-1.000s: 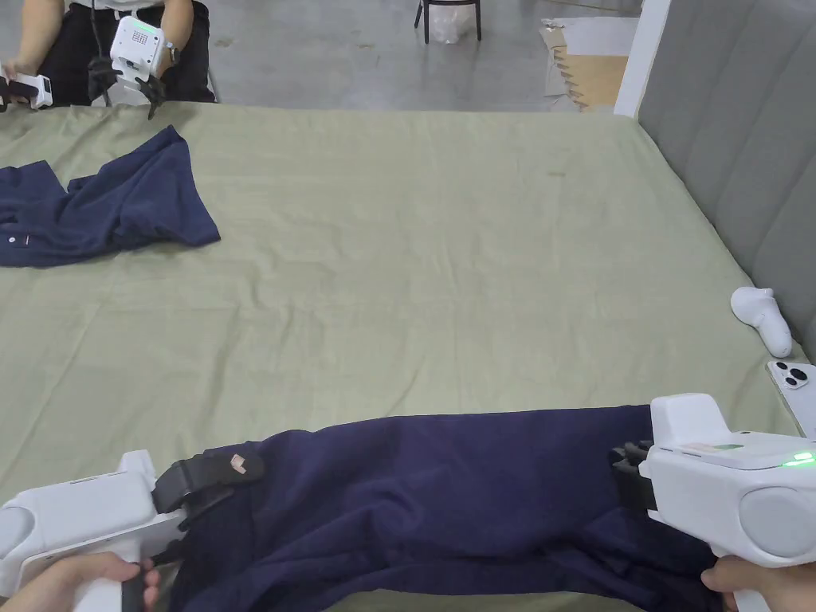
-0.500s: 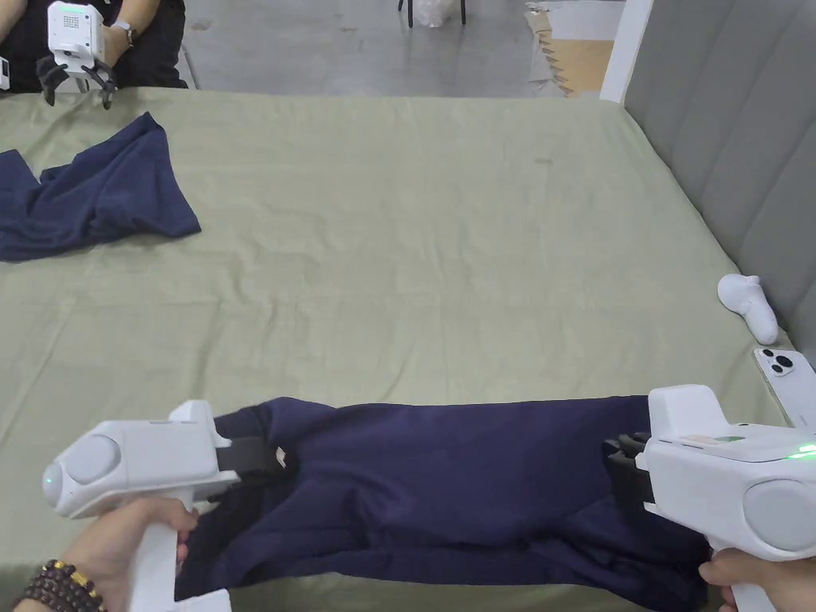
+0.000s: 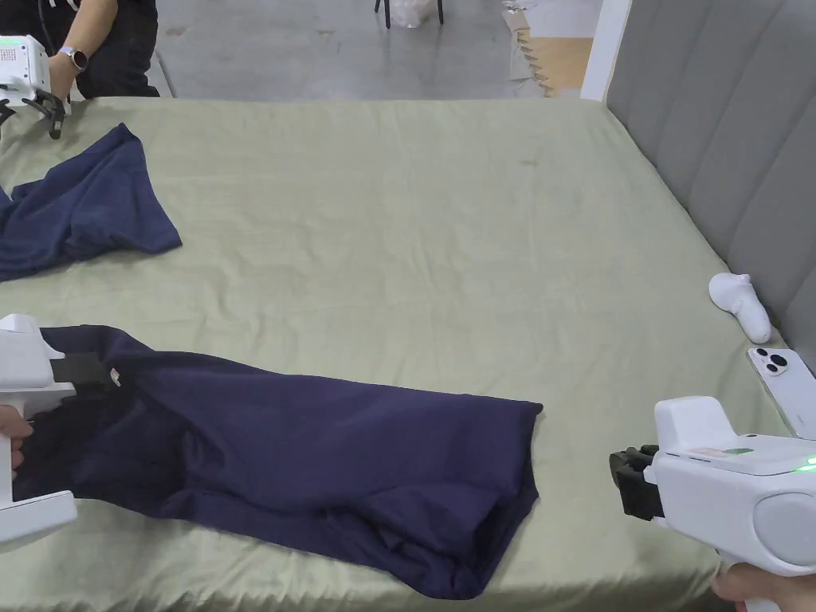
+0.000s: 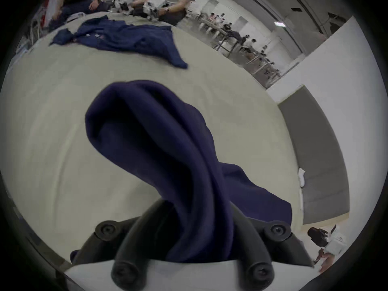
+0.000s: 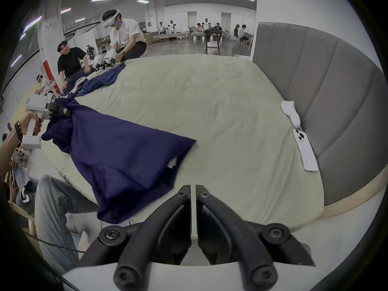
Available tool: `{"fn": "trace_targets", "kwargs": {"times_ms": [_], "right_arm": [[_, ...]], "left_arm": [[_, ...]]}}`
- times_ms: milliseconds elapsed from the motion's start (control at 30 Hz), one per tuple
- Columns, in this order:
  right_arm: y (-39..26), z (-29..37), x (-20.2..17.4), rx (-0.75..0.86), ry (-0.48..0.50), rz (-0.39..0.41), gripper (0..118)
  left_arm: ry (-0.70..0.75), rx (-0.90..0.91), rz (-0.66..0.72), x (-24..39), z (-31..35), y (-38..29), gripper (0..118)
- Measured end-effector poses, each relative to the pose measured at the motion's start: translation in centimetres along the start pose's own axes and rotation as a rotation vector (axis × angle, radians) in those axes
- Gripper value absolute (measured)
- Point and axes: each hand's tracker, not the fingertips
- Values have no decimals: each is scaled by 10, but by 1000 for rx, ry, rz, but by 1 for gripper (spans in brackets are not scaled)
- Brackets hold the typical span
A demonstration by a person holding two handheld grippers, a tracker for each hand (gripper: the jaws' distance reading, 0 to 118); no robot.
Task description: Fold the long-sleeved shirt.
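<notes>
The navy long-sleeved shirt (image 3: 319, 446) lies crumpled in a long band across the near part of the green bed (image 3: 414, 223). My left gripper (image 3: 100, 373) is at the far left, shut on the shirt's left end. In the left gripper view the cloth (image 4: 168, 148) bunches up out of the shut left gripper (image 4: 199, 213). My right gripper (image 3: 625, 478) hovers at the lower right, apart from the shirt's right end. In the right gripper view the right gripper (image 5: 193, 188) has its jaws together with nothing in them, and the shirt (image 5: 117, 159) lies to its left.
A second navy garment (image 3: 80, 207) lies at the far left, with another person's gripper (image 3: 32, 72) beside it. A white controller (image 3: 741, 307) and a phone (image 3: 785, 378) rest by the grey headboard (image 3: 717, 143) on the right.
My right gripper has let go of the shirt. My left gripper has pulled its end away to the left and farther up the bed, dragging the shirt clear of the right gripper.
</notes>
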Motion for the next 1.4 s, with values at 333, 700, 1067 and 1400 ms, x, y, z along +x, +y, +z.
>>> {"fn": "trace_targets", "kwargs": {"times_ms": [333,700,1067,1400], "right_arm": [[2,-4,-6,8,34,11,3],[-24,17,20,24,34,-58,3],[-38,16,39,6,-2,-115,3],[-34,12,20,17,39,-103,3]], "left_arm": [[-462,-37,-155,142,17,-55,14],[-434,-362,-121,230,-136,-157,103],[-663,-78,-58,203,3,-98,96],[-185,-15,-513,188,-15,-151,5]]}}
